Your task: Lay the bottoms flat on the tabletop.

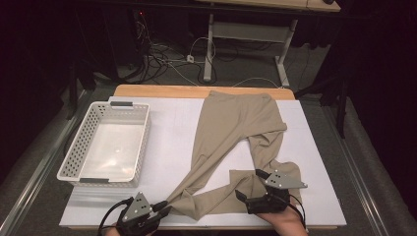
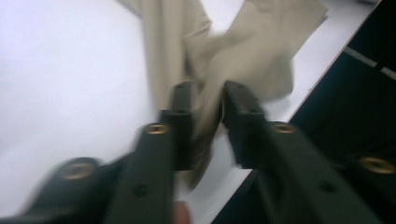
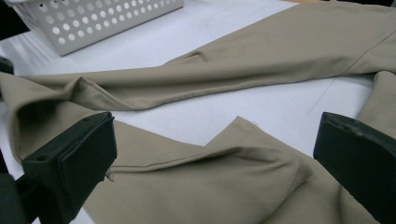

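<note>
Left gripper (image 1: 162,208), near left edge: jaws narrowly parted with a fold of the trousers (image 1: 231,142) between them, seemingly to drag that leg. Right gripper (image 1: 250,186), near right: jaws spread wide above the other leg's crumpled cuff, holding nothing (likely poised to pinch). Trousers lie mid-table (image 1: 167,142), waist far. Basket (image 1: 78,147), far left, awaits.

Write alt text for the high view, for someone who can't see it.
Beige fabric trousers lie on a white table, legs crossing near its front edge, where the left gripper and right gripper meet the cloth. A white perforated plastic basket sits to their left.
</note>
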Tool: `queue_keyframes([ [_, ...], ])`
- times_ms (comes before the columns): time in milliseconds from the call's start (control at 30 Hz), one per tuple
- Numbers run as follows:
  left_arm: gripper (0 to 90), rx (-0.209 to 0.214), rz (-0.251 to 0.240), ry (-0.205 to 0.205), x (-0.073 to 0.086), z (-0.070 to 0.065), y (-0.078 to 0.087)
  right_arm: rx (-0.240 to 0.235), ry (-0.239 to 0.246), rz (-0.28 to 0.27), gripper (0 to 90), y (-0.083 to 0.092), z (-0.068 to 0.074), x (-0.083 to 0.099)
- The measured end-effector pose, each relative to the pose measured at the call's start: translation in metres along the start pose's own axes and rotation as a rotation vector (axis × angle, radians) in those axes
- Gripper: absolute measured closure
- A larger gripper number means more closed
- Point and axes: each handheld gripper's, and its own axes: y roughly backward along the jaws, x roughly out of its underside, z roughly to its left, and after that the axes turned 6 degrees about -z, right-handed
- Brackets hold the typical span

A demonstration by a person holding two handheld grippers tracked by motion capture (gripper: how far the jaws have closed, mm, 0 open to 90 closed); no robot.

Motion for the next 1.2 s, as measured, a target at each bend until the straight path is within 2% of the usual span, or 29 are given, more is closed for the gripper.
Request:
queue_keyframes([
  [67,58.3,0.026,-0.011,-0.014,-0.006,-0.008,-0.009,0.005,0.003,0.006,0.0,0.002,0.0,0.002],
  [133,50.9,0.048,-0.038,-0.052,-0.014,-0.021,-0.019,0.018,-0.003,0.005,0.0,0.006,-0.002,0.003],
  [200,44.9,0.059,-0.032,-0.087,-0.022,-0.033,-0.034,0.034,-0.008,0.003,0.0,0.011,-0.004,0.006],
  [267,37.1,0.056,-0.006,-0.112,-0.028,-0.041,-0.053,0.049,-0.017,0.007,0.0,0.017,-0.005,0.008],
  [333,35.3,0.045,0.068,-0.142,-0.031,-0.045,-0.075,0.064,-0.026,0.005,0.0,0.023,-0.005,0.01],
  [400,35.8,0.053,0.146,-0.114,-0.033,-0.044,-0.094,0.074,-0.033,0.0,0.0,0.031,-0.004,0.013],
  [433,36.4,0.034,0.124,-0.122,-0.032,-0.046,-0.097,0.08,-0.035,-0.001,0.0,0.035,-0.004,0.014],
  [467,46.9,0.041,0.113,-0.134,-0.032,-0.046,-0.098,0.086,-0.039,-0.003,0.0,0.039,-0.003,0.016],
  [500,56.0,0.054,0.108,-0.129,-0.033,-0.046,-0.099,0.09,-0.044,-0.004,0.1,0.043,-0.002,0.017],
  [533,70.0,0.068,0.109,-0.117,-0.033,-0.046,-0.098,0.094,-0.05,-0.006,0.2,0.047,-0.002,0.02],
  [567,78.0,0.072,0.104,-0.109,-0.032,-0.047,-0.097,0.097,-0.053,-0.005,0.3,0.051,-0.001,0.022],
  [600,81.6,0.076,0.098,-0.11,-0.029,-0.051,-0.095,0.1,-0.055,-0.001,0.3,0.054,0.001,0.025],
  [667,82.5,0.116,0.098,-0.127,-0.025,-0.06,-0.09,0.106,-0.063,0.012,0.3,0.063,0.004,0.03],
  [767,82.5,0.179,0.102,-0.154,-0.017,-0.08,-0.083,0.123,-0.065,-0.008,0.5,0.078,0.01,0.033],
  [867,82.5,0.287,0.124,-0.171,-0.008,-0.103,-0.08,0.128,-0.057,-0.022,0.6,0.088,0.02,0.033],
  [1000,82.4,0.416,0.188,-0.215,0.006,-0.135,-0.084,0.132,-0.049,-0.02,0.6,0.093,0.028,0.035],
  [1100,82.1,0.449,0.223,-0.263,0.011,-0.144,-0.088,0.136,-0.045,-0.021,0.6,0.094,0.031,0.035],
  [1200,75.0,0.455,0.193,-0.233,0.006,-0.137,-0.087,0.144,-0.044,-0.021,0.6,0.093,0.03,0.034],
])
